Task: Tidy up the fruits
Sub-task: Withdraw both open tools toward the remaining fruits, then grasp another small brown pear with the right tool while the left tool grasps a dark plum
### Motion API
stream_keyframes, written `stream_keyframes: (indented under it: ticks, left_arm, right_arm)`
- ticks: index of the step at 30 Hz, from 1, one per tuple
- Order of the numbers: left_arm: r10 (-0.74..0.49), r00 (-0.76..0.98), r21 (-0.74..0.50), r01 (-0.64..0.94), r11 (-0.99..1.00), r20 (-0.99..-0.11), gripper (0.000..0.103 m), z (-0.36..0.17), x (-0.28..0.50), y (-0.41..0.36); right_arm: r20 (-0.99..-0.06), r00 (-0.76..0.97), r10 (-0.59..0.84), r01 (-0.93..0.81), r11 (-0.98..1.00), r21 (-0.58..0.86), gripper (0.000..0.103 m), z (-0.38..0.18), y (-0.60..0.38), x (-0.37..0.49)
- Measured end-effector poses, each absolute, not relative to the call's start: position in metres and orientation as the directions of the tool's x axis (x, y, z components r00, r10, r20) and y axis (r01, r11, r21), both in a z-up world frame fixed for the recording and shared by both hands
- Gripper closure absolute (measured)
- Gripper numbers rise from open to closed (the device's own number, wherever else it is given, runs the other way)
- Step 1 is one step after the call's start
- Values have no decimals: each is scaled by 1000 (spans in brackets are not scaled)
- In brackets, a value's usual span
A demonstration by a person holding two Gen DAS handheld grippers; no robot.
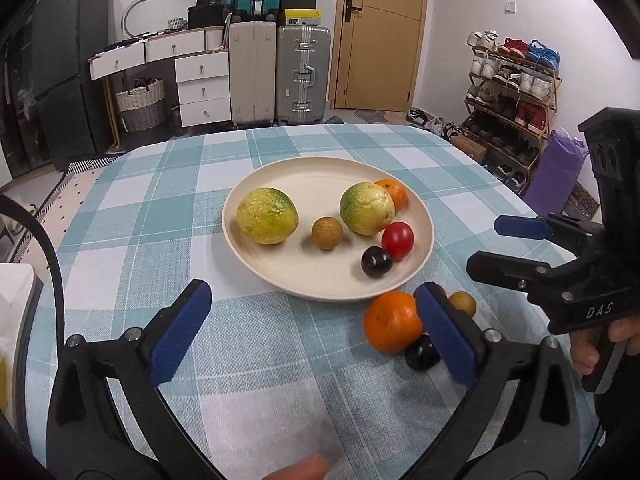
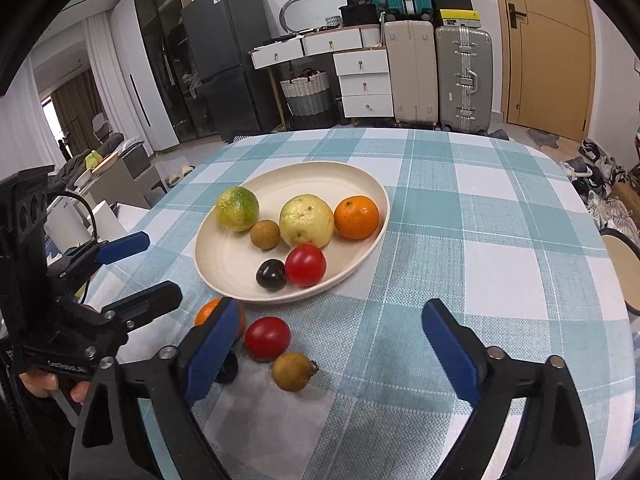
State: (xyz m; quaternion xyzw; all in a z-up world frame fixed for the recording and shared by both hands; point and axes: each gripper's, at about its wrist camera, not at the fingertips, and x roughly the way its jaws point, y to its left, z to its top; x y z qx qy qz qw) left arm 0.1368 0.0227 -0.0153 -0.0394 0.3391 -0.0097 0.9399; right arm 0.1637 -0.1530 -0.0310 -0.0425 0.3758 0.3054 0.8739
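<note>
Cream-coloured and round, the plate (image 1: 280,276) sits mid-table on a teal-and-white checked cloth (image 1: 168,216), and six fruits lie on it. Going left to right in the left wrist view: a big yellow-green citrus (image 1: 267,215) at the plate's left, a small brown longan (image 1: 327,233) just right of it, a second yellow-green citrus (image 1: 366,208) with a small orange (image 1: 393,193) tucked behind its far right side, then a dark plum (image 1: 376,262) touching a red tomato (image 1: 397,240) at the near right rim. Off the plate, just beyond its near right edge, four more fruits lie on the cloth: a loose orange (image 1: 390,320), a dark plum on the cloth (image 1: 420,354) touching it on the near side, a red tomato on the cloth (image 2: 267,338) and a brown longan with a stem (image 2: 293,371). The left gripper (image 1: 316,336) hovers near the plate's near edge, its blue pads (image 1: 180,332) spread wide with only bare cloth between them; its right finger hides part of the loose fruits. The right gripper (image 2: 340,356) stands further right, jaws equally wide and empty, the loose fruits beside its left finger. A hand (image 1: 600,344) grips its handle.
</note>
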Motion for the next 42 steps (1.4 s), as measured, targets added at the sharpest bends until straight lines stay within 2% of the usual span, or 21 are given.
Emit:
stream_keyframes:
  ticks: [6, 24, 25, 27, 29, 31, 36, 42]
  left_arm:
    - [-54, 763, -87, -2, 996, -644, 1, -12, 119, 15]
    - [-85, 724, -87, 34, 996, -685, 1, -26, 113, -2]
    - [-84, 723, -89, 31, 996, -686, 1, -26, 113, -1]
    - [-83, 720, -92, 28, 995, -689, 1, -28, 115, -1]
    - [-82, 717, -93, 24, 995, -692, 1, -29, 115, -2]
    - [-84, 715, -94, 25, 995, -694, 1, -31, 116, -1]
    - [-86, 709, -96, 26, 995, -700, 1, -33, 118, -1]
    - [-89, 703, -101, 25, 995, -705, 1, -36, 120, -1]
  right_arm:
    - [-691, 530, 492, -571, 809, 139, 0, -32, -156, 154]
    - [-754, 498, 428, -580, 811, 78, 2, -50, -155, 140]
    - [-754, 496, 431, -582, 809, 79, 3, -50, -155, 140]
    - [-757, 478, 445, -592, 800, 96, 16, -50, -155, 140]
    - [-764, 464, 449, -599, 794, 103, 23, -52, -154, 141]
    - [-768, 455, 451, -606, 789, 105, 25, -53, -152, 141]
    - [-773, 433, 465, -627, 771, 113, 38, -57, -147, 140]
    - [-780, 416, 468, -649, 753, 106, 46, -60, -138, 137]
